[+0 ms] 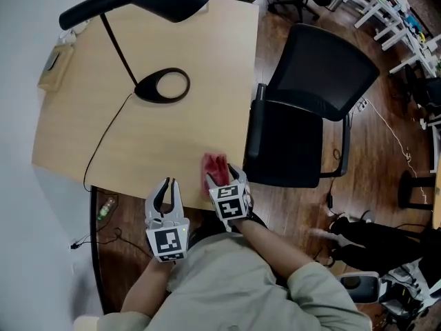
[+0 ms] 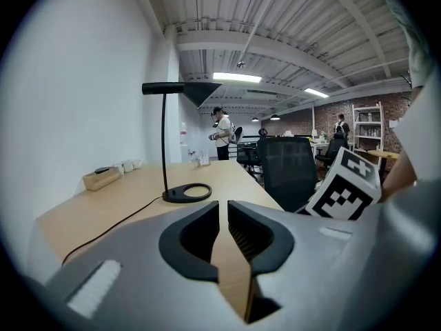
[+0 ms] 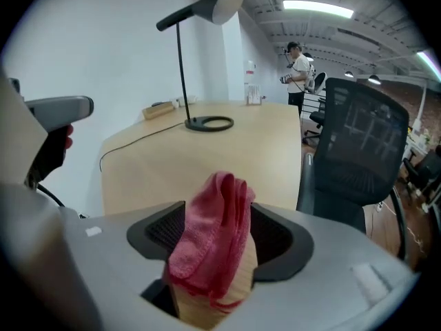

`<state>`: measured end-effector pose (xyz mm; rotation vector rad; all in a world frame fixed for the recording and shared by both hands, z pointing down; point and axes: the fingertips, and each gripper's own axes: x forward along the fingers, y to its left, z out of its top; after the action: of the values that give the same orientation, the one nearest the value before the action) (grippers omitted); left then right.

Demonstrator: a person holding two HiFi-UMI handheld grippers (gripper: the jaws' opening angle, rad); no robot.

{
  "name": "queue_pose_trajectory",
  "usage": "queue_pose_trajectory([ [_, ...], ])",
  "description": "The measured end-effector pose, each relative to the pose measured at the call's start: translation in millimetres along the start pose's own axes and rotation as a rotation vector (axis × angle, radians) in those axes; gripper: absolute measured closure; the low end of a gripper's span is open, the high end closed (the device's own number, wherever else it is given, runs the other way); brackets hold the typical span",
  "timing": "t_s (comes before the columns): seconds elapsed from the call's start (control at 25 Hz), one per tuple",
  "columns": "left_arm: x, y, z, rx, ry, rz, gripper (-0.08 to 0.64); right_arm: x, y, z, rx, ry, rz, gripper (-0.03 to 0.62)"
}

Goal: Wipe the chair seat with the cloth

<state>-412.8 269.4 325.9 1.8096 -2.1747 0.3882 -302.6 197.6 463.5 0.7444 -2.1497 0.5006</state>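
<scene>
A red cloth (image 1: 213, 167) lies bunched on the wooden table (image 1: 138, 143) at its near edge. My right gripper (image 1: 219, 176) stands open around it, and in the right gripper view the cloth (image 3: 210, 240) rests between the wide jaws of that gripper (image 3: 219, 209). The black office chair (image 1: 286, 143) stands just right of the table with its seat bare; the right gripper view shows the chair (image 3: 355, 150) to its right. My left gripper (image 1: 169, 183) hovers by the table's near edge, left of the cloth. Its jaws (image 2: 223, 204) are shut with nothing in them.
A black desk lamp with a ring base (image 1: 162, 85) and its cord cross the table. A small wooden box (image 1: 55, 64) sits at the far left corner. Other chairs and white racks (image 1: 386, 12) stand beyond. A plastic bottle (image 1: 105, 207) lies on the floor.
</scene>
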Motion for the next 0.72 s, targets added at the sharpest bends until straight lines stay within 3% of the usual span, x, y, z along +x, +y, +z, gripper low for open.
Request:
queue_pose_trajectory([
  [0.24, 4.4, -1.0, -8.4, -0.009, 0.023, -0.021, 0.518, 18.5, 3.0, -21.4, 0.054, 0.093, 0.016, 0.318],
  [0.48, 12.0, -3.0, -12.6, -0.010, 0.038, -0.034, 0.525, 25.6, 22.0, -18.8, 0.044, 0.098, 0.111, 0.474],
  [0.72, 17.8, -14.8, -7.8, -0.030, 0.024, -0.057, 0.535, 9.0, 7.5, -0.2, 0.012, 0.028, 0.135, 0.495],
])
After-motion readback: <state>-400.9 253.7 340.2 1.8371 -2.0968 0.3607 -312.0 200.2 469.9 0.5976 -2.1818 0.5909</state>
